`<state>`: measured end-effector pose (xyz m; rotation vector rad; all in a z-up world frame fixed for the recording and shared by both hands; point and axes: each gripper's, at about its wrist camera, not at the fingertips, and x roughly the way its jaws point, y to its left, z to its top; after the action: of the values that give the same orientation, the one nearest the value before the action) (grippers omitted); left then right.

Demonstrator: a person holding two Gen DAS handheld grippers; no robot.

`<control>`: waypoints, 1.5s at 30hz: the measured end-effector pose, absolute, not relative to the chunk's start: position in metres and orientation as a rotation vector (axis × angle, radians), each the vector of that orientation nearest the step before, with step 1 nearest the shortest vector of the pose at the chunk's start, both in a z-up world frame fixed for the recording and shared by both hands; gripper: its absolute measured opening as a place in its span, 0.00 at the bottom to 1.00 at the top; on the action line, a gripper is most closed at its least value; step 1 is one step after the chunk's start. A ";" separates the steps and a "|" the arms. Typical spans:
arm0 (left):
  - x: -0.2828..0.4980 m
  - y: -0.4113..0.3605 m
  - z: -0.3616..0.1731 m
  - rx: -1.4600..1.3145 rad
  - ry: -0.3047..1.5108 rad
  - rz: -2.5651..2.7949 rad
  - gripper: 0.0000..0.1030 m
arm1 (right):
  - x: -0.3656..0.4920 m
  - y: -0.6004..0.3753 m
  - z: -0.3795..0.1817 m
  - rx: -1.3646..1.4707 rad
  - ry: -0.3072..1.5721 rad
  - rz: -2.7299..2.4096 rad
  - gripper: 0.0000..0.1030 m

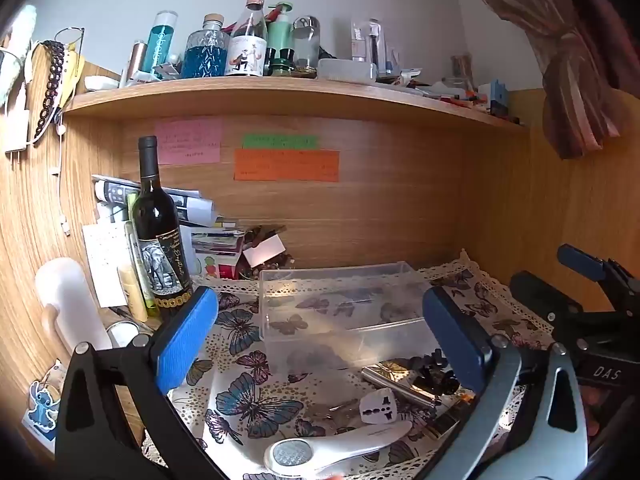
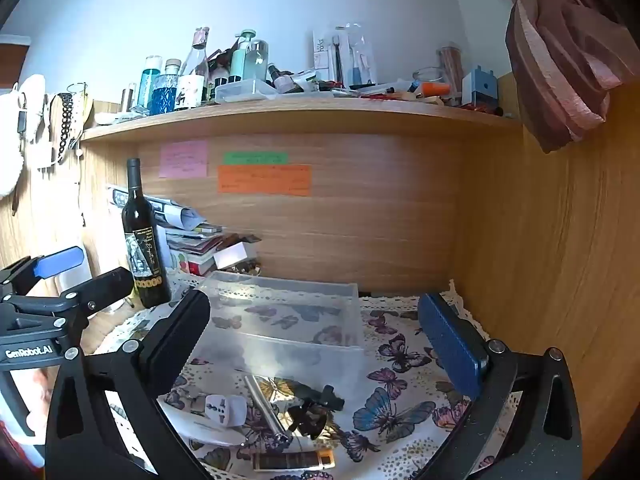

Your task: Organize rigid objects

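Observation:
A clear plastic bin stands empty on the butterfly cloth, also in the right wrist view. In front of it lie a white travel adapter, a silver metal tube, black hair clips, a white foot file and a brown striped bar. My left gripper is open above these items. My right gripper is open, just before the bin. Both are empty.
A dark wine bottle stands at the left beside a pile of papers and books. A white mug is at the far left. A cluttered shelf hangs above. A wooden wall closes the right side.

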<state>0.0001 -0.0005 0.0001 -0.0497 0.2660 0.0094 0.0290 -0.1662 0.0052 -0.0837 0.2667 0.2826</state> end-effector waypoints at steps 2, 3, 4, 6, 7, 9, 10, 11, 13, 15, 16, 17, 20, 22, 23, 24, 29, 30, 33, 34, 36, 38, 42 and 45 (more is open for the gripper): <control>0.000 -0.001 0.001 -0.041 0.267 0.012 1.00 | 0.029 -0.167 0.005 -0.083 0.263 0.280 1.00; -0.001 -0.002 0.001 -0.034 0.263 0.024 1.00 | 0.029 -0.166 0.005 -0.086 0.262 0.280 1.00; -0.002 -0.002 0.001 -0.028 0.258 0.037 1.00 | 0.029 -0.166 0.005 -0.089 0.263 0.280 1.00; -0.003 -0.003 0.002 -0.022 0.253 0.056 1.00 | 0.028 -0.166 0.005 -0.094 0.263 0.282 1.00; -0.004 -0.003 0.002 -0.023 0.254 0.063 1.00 | 0.028 -0.166 0.005 -0.096 0.263 0.284 1.00; -0.005 -0.004 0.003 -0.023 0.255 0.074 1.00 | 0.029 -0.166 0.005 -0.099 0.265 0.288 1.00; 0.001 -0.004 0.002 -0.043 0.269 0.018 1.00 | 0.026 -0.170 0.009 -0.098 0.264 0.284 1.00; 0.002 -0.005 0.002 -0.044 0.273 0.018 1.00 | 0.025 -0.167 0.005 -0.098 0.261 0.280 1.00; 0.003 -0.007 0.001 -0.044 0.278 0.016 1.00 | 0.026 -0.166 0.004 -0.100 0.266 0.283 1.00; 0.002 -0.002 -0.003 -0.046 0.272 0.009 1.00 | 0.027 -0.164 0.004 -0.104 0.269 0.286 1.00; 0.002 -0.002 -0.003 -0.045 0.273 0.010 1.00 | 0.028 -0.164 0.003 -0.106 0.270 0.286 1.00; 0.002 -0.002 -0.003 -0.045 0.273 0.010 1.00 | 0.028 -0.163 0.003 -0.106 0.270 0.286 1.00; 0.002 -0.002 -0.004 -0.049 0.275 0.010 1.00 | 0.030 -0.163 0.004 -0.104 0.272 0.290 1.00; 0.003 -0.001 -0.004 -0.051 0.277 0.010 1.00 | 0.031 -0.162 0.004 -0.105 0.271 0.286 1.00; 0.003 -0.001 -0.004 -0.052 0.278 0.009 1.00 | 0.031 -0.161 0.004 -0.104 0.272 0.286 1.00; 0.003 -0.001 -0.004 -0.054 0.280 0.004 1.00 | 0.031 -0.162 0.003 -0.102 0.271 0.286 1.00; 0.002 -0.001 -0.004 -0.057 0.273 -0.002 1.00 | 0.031 -0.164 0.003 -0.085 0.274 0.286 1.00; 0.002 -0.001 -0.004 -0.057 0.270 -0.001 1.00 | 0.031 -0.164 0.004 -0.084 0.273 0.286 1.00; 0.001 -0.002 -0.003 -0.053 0.266 -0.001 1.00 | 0.031 -0.165 0.004 -0.081 0.271 0.285 1.00; 0.001 -0.002 -0.003 -0.052 0.265 -0.001 1.00 | 0.031 -0.165 0.004 -0.081 0.271 0.285 1.00; 0.000 -0.003 -0.003 -0.049 0.264 0.001 1.00 | 0.031 -0.165 0.004 -0.079 0.271 0.287 1.00; 0.000 -0.003 -0.003 -0.050 0.263 0.000 1.00 | 0.032 -0.165 0.004 -0.076 0.272 0.289 1.00; 0.000 -0.003 -0.004 -0.049 0.263 0.002 1.00 | 0.030 -0.165 0.004 -0.073 0.271 0.290 1.00; -0.001 -0.003 -0.004 -0.046 0.263 0.001 1.00 | 0.030 -0.165 0.004 -0.074 0.271 0.289 1.00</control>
<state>-0.0011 -0.0027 -0.0035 -0.0463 0.2628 0.0010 0.0299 -0.1649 0.0040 -0.0736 0.2708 0.2893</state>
